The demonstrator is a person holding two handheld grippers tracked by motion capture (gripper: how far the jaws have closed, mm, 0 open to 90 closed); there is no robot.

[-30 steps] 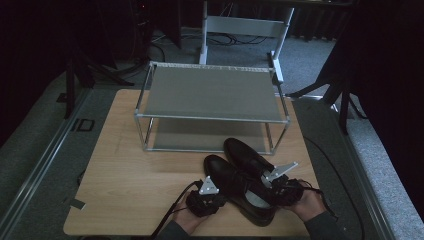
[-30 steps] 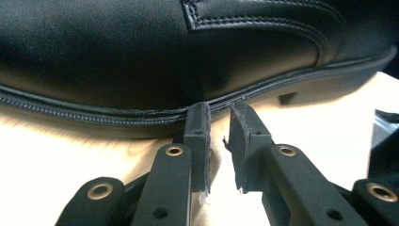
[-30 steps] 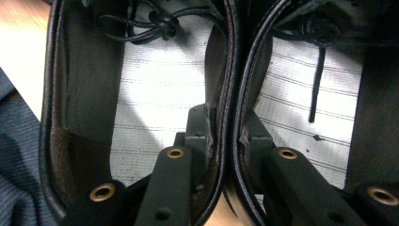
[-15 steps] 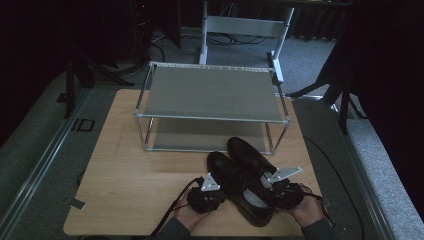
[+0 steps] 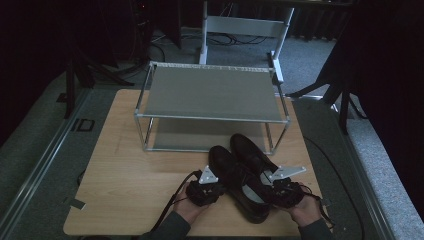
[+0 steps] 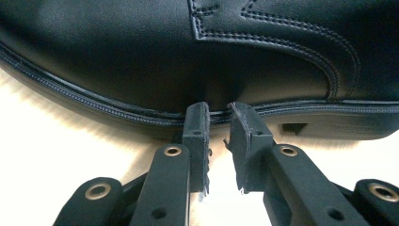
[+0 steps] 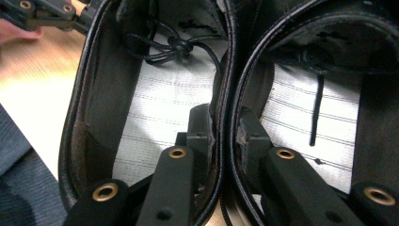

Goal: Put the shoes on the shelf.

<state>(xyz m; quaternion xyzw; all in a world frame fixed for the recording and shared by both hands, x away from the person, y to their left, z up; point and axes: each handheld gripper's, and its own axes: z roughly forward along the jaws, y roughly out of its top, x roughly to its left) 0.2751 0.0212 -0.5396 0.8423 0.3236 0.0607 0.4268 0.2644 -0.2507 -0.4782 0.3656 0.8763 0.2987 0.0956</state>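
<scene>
2 black leather lace-up shoes [image 5: 245, 175] lie side by side at the table's [image 5: 125, 200] 6 o'clock; right gripper [image 7: 225, 123] fingers pinch both inner collars together, left gripper [image 6: 217, 126] fingers stand slightly parted, empty, against 1 sole.

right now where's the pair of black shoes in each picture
High view: the pair of shoes lies at bottom centre, on the table in front of the rack.
Left gripper view: one shoe's side across the top.
Right gripper view: both openings side by side.
Shared landmark: the wooden table.
</scene>
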